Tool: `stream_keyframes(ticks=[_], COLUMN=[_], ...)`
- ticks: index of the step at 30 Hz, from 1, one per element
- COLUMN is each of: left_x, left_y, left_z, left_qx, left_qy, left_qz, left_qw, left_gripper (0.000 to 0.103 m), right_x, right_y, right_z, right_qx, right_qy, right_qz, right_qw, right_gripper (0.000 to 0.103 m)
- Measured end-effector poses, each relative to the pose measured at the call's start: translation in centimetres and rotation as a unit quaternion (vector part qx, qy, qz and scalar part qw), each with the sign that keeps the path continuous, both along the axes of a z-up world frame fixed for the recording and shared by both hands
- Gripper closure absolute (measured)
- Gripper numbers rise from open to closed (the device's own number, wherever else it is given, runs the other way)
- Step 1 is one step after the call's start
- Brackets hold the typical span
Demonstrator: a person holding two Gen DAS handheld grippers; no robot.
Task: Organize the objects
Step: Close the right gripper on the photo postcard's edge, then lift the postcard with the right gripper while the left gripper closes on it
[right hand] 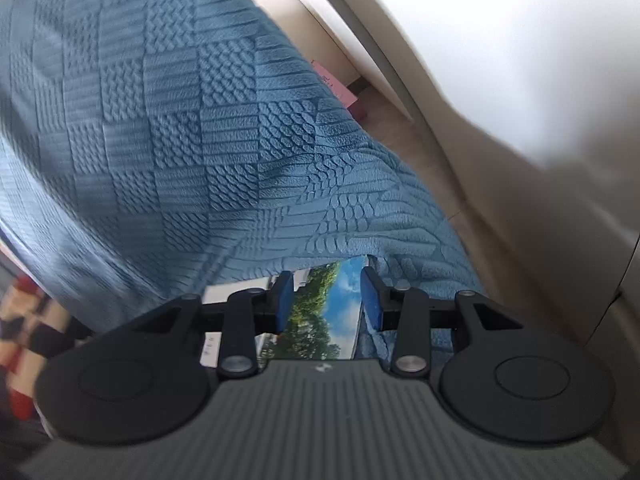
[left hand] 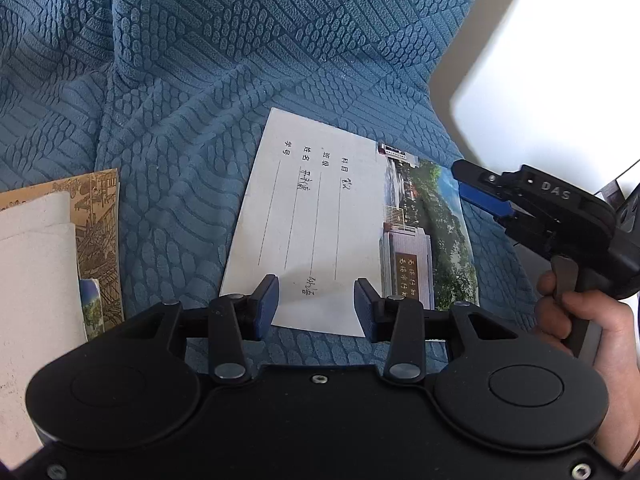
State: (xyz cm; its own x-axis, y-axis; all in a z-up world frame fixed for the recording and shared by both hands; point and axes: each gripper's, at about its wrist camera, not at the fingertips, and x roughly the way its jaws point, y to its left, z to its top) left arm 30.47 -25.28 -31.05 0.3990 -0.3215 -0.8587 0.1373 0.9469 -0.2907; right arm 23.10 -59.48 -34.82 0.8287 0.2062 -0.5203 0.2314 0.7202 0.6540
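With the left gripper [left hand: 316, 304] open over the notebook [left hand: 320, 220] and the right gripper [right hand: 326, 300] open beyond its far edge, a shallow pinch could crease the cover.

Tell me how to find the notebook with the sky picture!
Look at the big blue blanket. The notebook lies flat in its middle. Unlike the brown-patterned book at the left, it is white with handwriting and a tree-and-sky photo.
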Motion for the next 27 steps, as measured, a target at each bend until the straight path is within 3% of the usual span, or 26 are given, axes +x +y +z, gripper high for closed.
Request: stream_keyframes(ticks=[4,10,14,15,16,18,20,23,27], left_x=[0.1,0.1,-0.1,-0.1,-0.1,0.0,0.0,0.0,0.1], left_y=[-0.6,-0.9,-0.7,-0.7,-0.6,-0.5,-0.5,-0.3,1.7], left_z=[0.0,-0.1,-0.1,-0.1,-0.1,-0.2,-0.1,-0.3,-0.8], left_qx=[0.008,0.010,0.000,-0.001,-0.003,-0.007,-0.010,-0.019,-0.079], left_qy=[-0.001,-0.003,-0.004,-0.004,-0.003,-0.001,-0.002,-0.002,0.032], left_qz=[-0.006,-0.009,-0.010,-0.010,-0.009,-0.007,-0.006,0.001,0.030], left_qw=[0.9999,0.9999,0.9999,0.9999,0.9999,0.9999,0.9999,0.9998,0.9959], left_gripper=[0.064,0.063,0.063,0.063,0.063,0.063,0.063,0.061,0.057], right_x=[-1.0,-1.2,-0.5,-0.1,0.1,0.3,0.4,0.2,-0.4], right_y=[-2.0,-2.3,-0.8,-0.2,0.8,2.0,2.8,3.4,4.7], right_z=[-1.3,-1.8,-1.4,-1.3,-0.9,-0.1,0.4,0.8,3.0], right_qx=[0.108,0.213,0.171,0.142,0.101,0.053,0.016,-0.012,-0.065], right_qy=[-0.021,-0.062,-0.031,-0.006,0.007,0.007,0.014,0.012,-0.019], right_qz=[-0.005,0.019,0.040,0.052,0.059,0.066,0.057,0.053,0.070], right_qw=[0.994,0.975,0.984,0.988,0.993,0.996,0.998,0.998,0.995], right_gripper=[0.063,0.063,0.065,0.074,0.076,0.080,0.094,0.095,0.098])
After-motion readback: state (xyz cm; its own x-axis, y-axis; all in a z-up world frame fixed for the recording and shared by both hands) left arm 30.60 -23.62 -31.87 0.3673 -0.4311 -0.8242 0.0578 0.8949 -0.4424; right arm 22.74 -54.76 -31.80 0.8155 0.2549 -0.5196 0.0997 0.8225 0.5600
